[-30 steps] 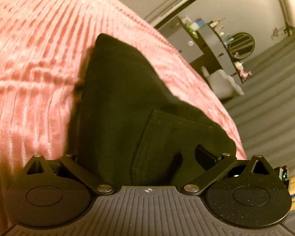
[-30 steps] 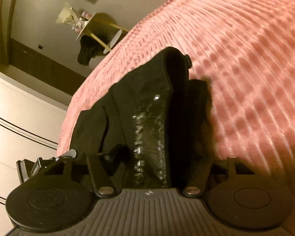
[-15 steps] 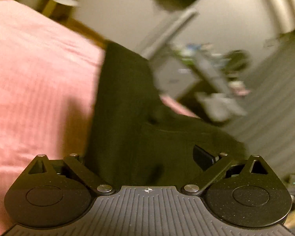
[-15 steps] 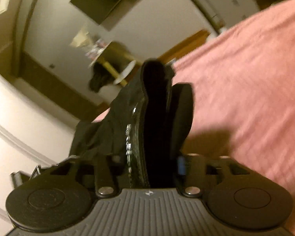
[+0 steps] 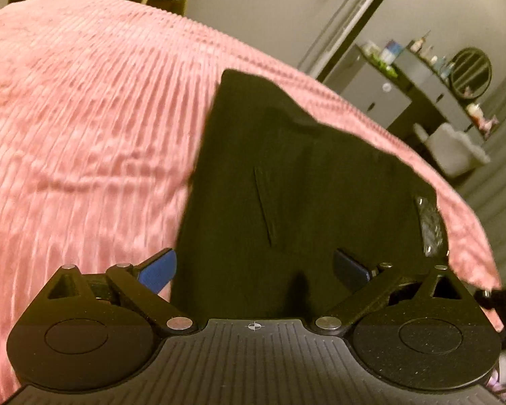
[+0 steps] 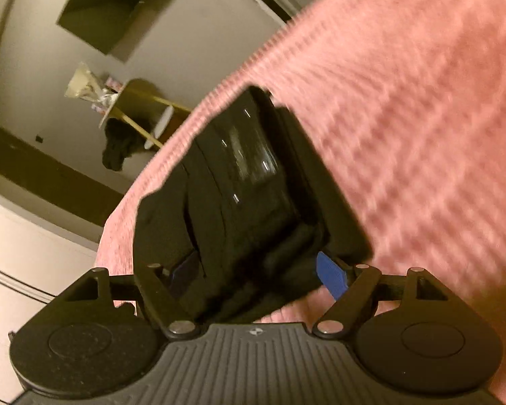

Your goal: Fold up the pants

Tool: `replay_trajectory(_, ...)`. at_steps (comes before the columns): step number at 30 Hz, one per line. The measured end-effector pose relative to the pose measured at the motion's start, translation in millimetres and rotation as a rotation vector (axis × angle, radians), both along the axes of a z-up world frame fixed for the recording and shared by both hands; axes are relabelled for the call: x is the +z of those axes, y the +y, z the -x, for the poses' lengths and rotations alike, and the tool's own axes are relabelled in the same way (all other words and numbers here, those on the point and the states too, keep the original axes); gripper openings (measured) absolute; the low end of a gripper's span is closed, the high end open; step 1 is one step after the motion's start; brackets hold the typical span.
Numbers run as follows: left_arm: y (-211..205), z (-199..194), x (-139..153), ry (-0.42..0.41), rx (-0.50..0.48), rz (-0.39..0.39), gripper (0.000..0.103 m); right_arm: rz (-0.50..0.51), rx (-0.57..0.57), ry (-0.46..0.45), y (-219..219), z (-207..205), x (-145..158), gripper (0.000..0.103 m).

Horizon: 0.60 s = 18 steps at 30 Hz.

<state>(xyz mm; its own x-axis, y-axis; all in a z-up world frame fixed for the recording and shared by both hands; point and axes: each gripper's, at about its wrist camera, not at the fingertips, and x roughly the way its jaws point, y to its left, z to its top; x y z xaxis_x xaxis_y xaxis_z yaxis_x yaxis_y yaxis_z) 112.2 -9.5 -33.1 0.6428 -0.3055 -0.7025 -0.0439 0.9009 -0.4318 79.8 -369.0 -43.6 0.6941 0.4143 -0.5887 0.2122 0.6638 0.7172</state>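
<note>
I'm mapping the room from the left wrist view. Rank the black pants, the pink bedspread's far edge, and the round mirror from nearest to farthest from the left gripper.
1. black pants: between the fingers of the left gripper.
2. pink bedspread, far edge: beyond the pants, upper middle.
3. round mirror: across the room, upper right on the dresser.
</note>
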Motion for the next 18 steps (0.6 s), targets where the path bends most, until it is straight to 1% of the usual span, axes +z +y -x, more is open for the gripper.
replay_trajectory(5, -9.1, 18.0, 0.4, -0.008, -0.011, -0.039, 0.102, -0.033, -0.039, 0.001, 6.9, -9.7, -11.8, 0.078)
replay_trajectory(8, -13.4, 22.5, -0.9, -0.005, -0.01, -0.062, 0.102, -0.038, -0.048, 0.001, 10.0, -15.6, -12.0, 0.077)
replay_trajectory(9, -14.1, 22.8, -1.7, -0.002, -0.009, -0.067, 0.102, -0.031, -0.05, 0.001, 11.1, -15.8, -11.8, 0.074)
replay_trajectory(11, -14.2, 23.4, -3.0, 0.006, -0.006, -0.071, 0.102, 0.01, -0.053, 0.016, 13.7, -20.2, -10.2, 0.056)
replay_trajectory(12, -14.2, 24.0, -3.9, 0.006, -0.007, -0.073, 0.102, 0.031, -0.058, 0.031, 14.5, -21.0, -10.1, 0.052)
replay_trajectory(15, -14.9, 25.9, -5.2, 0.009, -0.008, -0.08, 0.102, 0.064, -0.057, 0.043, 17.0, -22.5, -9.2, 0.048)
replay_trajectory(18, -16.7, 27.8, -8.3, 0.007, -0.016, -0.099, 0.102, 0.159, -0.028, 0.05, 25.4, -25.6, -4.0, 0.047)
